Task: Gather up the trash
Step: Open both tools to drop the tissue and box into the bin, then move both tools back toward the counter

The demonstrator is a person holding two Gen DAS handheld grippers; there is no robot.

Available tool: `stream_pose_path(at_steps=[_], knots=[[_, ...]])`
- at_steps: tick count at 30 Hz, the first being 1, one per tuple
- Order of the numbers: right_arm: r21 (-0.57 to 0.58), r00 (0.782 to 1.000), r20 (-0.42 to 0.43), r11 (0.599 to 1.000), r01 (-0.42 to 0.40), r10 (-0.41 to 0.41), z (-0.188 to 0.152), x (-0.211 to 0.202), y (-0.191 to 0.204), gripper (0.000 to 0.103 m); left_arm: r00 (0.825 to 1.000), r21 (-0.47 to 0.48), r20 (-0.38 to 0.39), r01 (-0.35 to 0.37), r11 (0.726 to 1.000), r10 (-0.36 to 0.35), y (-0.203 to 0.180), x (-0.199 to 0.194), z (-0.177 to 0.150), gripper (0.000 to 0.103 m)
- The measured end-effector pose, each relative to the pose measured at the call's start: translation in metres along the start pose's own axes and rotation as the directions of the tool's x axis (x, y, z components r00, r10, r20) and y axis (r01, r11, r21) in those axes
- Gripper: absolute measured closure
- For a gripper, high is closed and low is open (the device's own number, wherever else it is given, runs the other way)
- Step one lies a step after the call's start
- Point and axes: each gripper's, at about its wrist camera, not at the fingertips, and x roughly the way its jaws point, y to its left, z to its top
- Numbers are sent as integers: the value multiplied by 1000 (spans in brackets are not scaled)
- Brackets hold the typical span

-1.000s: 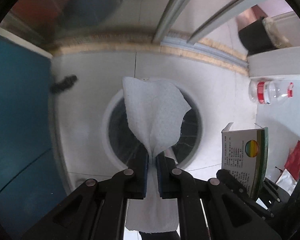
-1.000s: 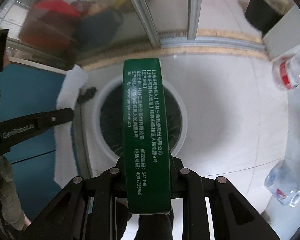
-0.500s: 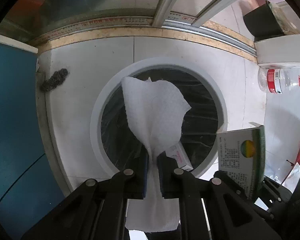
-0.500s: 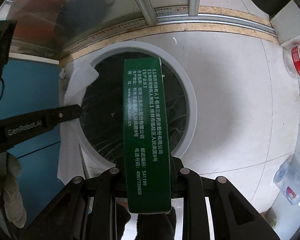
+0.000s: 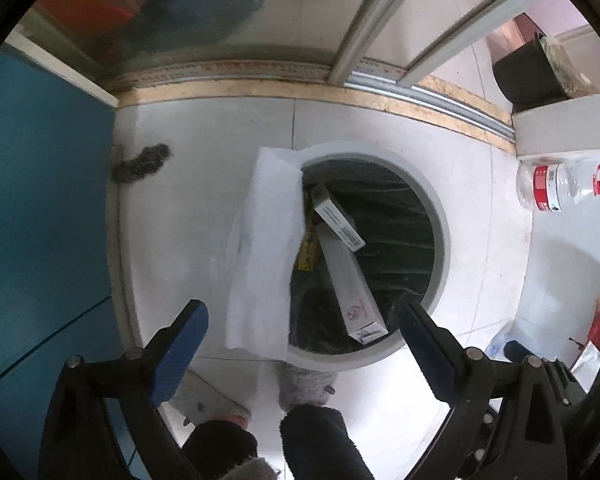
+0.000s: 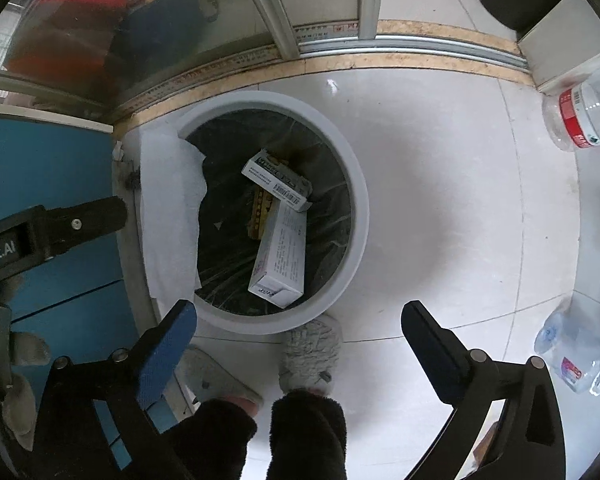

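Grippers (image 5: 304,332) (image 6: 298,328) point straight down over bin (image 6: 356,184), fingers just spread, empty.

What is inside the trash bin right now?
Inside the trash bin, on its black liner: two white cartons over a yellow packet. A white tissue drapes over its rim. Anything beneath is hidden.

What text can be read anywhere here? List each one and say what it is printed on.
"obot.AI": on the black arm of the left hand-held gripper, cut off by the picture's edge.
Boxes in the bin: print and a barcode, too small to read.
Bottle with red label: print illegible.
Strip along the door track: red marks, blurred.
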Motion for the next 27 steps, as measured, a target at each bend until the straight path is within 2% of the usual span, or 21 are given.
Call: stream_pose_path(at_steps=[2, 6, 9, 11, 14, 16, 20, 23, 24, 27], knots=[[5, 1000, 14, 1000, 9, -9, -3, -11, 2, 0, 1000, -12, 14, -18, 1000, 18, 2, -12, -5, 5], [-4, 998, 47, 1000, 31, -31, -8, -40, 7, 0, 989, -30, 84, -121, 992, 123, 11, -45, -18, 5], [-6, 998, 58, 1000, 23, -22, -13, -53, 13, 0, 990, -58, 77, -111, 992, 116, 28, -50, -24, 5], [-9, 998, 56, 999, 38, -37, -16, -54, 15, 0, 989, -73, 61, -131, 989, 135, 35, -50, -28, 5], [11, 997, 64, 999, 30, -31, -22, -73, 18, 0, 984, -82, 89, -145, 986, 152, 35, -81, -41, 5], [-2, 995, 89, 999, 36, -35, -28, -102, 25, 0, 979, -76, 125, -152, 985, 160, 31, -124, -54, 5], [-40, 987, 158, 999, 0, 6, -45, -212, 55, 0, 971, -79, 199, -118, 990, 131, 25, -234, -83, 5], [-105, 978, 206, 994, -20, 41, -58, -297, 93, 0, 949, -113, 294, -87, 990, 117, 37, -339, -109, 5], [-131, 975, 216, 991, -24, 52, -61, -322, 109, 0, 942, -131, 313, -79, 988, 117, 45, -364, -116, 5], [-229, 967, 232, 972, -46, 101, -72, -386, 166, 0, 916, -221, 378, -54, 974, 137, 90, -441, -143, 5]])
